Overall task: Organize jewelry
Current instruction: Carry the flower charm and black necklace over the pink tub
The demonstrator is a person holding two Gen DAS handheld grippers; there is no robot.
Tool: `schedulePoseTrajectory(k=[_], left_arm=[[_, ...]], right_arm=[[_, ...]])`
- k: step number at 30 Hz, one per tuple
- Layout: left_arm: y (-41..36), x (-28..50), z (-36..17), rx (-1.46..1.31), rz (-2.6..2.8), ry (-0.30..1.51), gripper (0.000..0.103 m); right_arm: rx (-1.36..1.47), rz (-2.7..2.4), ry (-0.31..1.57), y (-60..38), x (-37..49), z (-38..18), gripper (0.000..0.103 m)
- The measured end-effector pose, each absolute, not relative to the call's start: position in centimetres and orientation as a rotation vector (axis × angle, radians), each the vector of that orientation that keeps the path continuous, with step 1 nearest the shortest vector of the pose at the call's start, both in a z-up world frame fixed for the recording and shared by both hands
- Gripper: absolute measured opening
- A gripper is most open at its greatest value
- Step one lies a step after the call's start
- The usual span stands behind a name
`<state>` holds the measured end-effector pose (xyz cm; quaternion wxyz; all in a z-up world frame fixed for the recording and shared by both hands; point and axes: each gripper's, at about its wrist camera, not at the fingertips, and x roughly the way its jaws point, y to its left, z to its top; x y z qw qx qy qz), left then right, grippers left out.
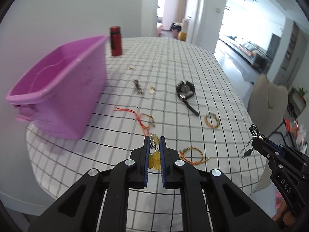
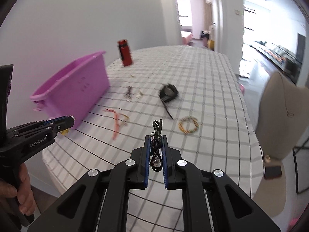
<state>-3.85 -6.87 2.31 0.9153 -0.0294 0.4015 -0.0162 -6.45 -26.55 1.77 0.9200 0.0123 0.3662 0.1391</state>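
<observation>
My left gripper (image 1: 154, 139) is shut on a small charm with a yellow tag (image 1: 154, 161), held above the table's near edge. It also shows in the right wrist view (image 2: 68, 122). My right gripper (image 2: 156, 137) is shut on a black cord necklace (image 2: 156, 150); it shows in the left wrist view (image 1: 255, 138) with a chain and leaf pendant hanging down. An empty pink bin (image 1: 58, 96) stands at the left. On the checked cloth lie a black watch (image 1: 185, 91), a red string bracelet (image 1: 141, 118), a beaded ring bracelet (image 1: 212, 120) and an orange beaded bracelet (image 1: 193, 155).
A red bottle (image 1: 115, 41) stands behind the bin. Small pieces (image 1: 139, 87) lie mid-table. A beige chair (image 2: 278, 125) stands by the table's right edge. A white wall runs behind the bin; a doorway opens at the far end.
</observation>
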Motion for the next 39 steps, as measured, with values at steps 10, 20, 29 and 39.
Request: schedulePoseTrajectory(k=[10,20,29,39], left_arm=[[0.0,-3.5,8.6,-0.099,0.072,0.747,0.010],[10.2,1.8,11.0,-0.084,0.067,0.716,0.010],[17.9,7.5,9.8,-0.076,0.040,0.772,0.010],[21.9,10.4,6.0,-0.175,0.110,0.881,0.011]], right_arm=[[-0.013,0.462,0.677,-19.2,-3.0,8.6,0.011],[0.022,0.524,0.635,-6.7,3.3,12.3,0.011],[0.050,0.547,0.690,2.9,8.7,12.1,0.011],[-0.007,0.622,0.831,7.7,13.4,8.7,0.011]])
